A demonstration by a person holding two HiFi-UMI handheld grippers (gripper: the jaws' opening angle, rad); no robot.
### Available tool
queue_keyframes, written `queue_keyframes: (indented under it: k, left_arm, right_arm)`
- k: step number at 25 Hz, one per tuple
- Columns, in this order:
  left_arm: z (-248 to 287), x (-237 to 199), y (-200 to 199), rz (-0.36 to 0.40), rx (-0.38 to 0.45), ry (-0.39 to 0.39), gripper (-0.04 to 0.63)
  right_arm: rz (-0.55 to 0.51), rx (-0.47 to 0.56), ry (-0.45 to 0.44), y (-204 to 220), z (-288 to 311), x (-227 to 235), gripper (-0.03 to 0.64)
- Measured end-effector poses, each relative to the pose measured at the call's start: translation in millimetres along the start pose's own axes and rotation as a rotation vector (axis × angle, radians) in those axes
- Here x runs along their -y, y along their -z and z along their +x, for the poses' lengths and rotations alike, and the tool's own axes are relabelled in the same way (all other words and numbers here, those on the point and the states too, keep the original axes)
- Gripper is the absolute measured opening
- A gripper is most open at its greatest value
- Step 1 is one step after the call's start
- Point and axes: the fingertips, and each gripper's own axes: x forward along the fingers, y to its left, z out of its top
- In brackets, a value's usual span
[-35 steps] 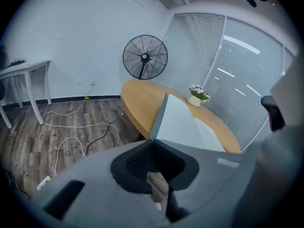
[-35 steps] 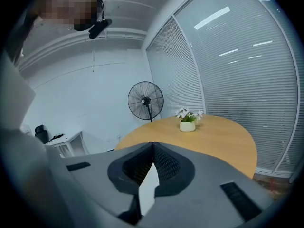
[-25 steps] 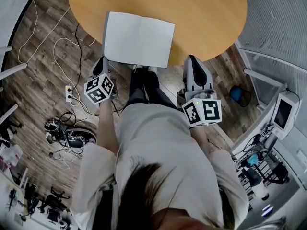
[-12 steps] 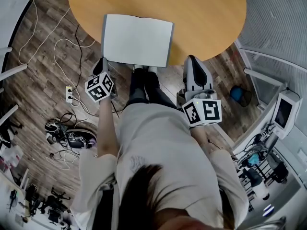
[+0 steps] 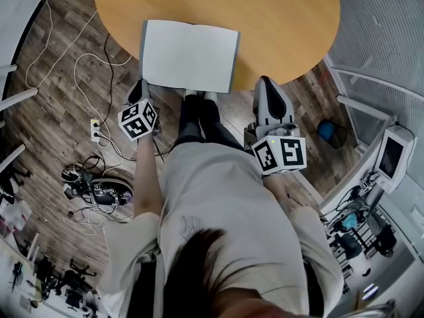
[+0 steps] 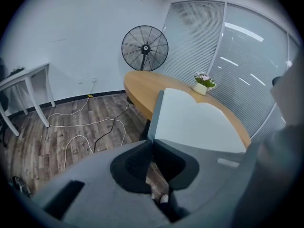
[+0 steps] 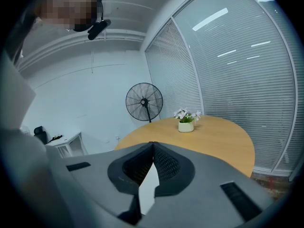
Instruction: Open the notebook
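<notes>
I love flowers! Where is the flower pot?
In the right gripper view, the flower pot stands on the table, right of the fan, by the blinds.

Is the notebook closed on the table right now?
No, the notebook lies open on the table, with its white pages facing up.

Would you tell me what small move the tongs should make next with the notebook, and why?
Probably none on the notebook: it already lies open and flat, white pages up, on the table. The left tongs and the right tongs are both shut, hold nothing and are apart from the notebook, so I would simply lower them to rest.
</notes>
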Motion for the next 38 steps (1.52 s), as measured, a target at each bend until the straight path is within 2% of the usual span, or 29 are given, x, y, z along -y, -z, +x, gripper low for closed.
queue_keyframes:
  k: [7, 8, 11, 12, 17, 20, 25, 30, 38]
  left_arm:
    - [-2.9, -0.9, 0.7, -0.001, 0.014, -0.008, 0.031]
    - [-4.5, -1.9, 0.5, -0.003, 0.019, -0.014, 0.044]
    - [-13.3, -6.0, -2.5, -0.015, 0.036, -0.013, 0.160]
    - [-17.9, -7.6, -5.2, -0.020, 0.047, -0.009, 0.181]
    - [-43.4, -8.9, -31.4, 0.003, 0.128, -0.011, 0.190]
    - [-53.4, 2.3, -54.0, 0.035, 0.186, 0.008, 0.181]
    - [-64.0, 29.9, -93.4, 0.124, 0.282, 0.049, 0.116]
    - [-75.4, 60.4, -125.4, 0.177, 0.359, 0.100, 0.054]
    - [-87.7, 106.8, -160.3, 0.263, 0.424, 0.175, 0.017]
  right_arm:
    - [0.006, 0.005, 0.000, -0.2, -2.0, 2.2, 0.002]
    - [0.006, 0.006, -0.001, -0.5, -2.4, 2.4, 0.002]
    - [0.012, 0.012, 0.000, -1.4, -3.2, 4.8, 0.002]
    - [0.013, 0.013, 0.002, -1.8, -3.1, 5.4, 0.002]
    - [0.021, 0.024, 0.006, -4.5, -4.1, 7.6, 0.002]
    - [0.028, 0.035, 0.008, -5.8, -5.6, 8.1, 0.002]
    - [0.024, 0.054, 0.004, -9.1, -7.0, 6.1, 0.002]
    - [0.006, 0.084, -0.007, -23.3, -11.2, 6.3, 0.002]
    - [-0.001, 0.156, -0.010, -51.1, -22.0, 12.4, 0.002]
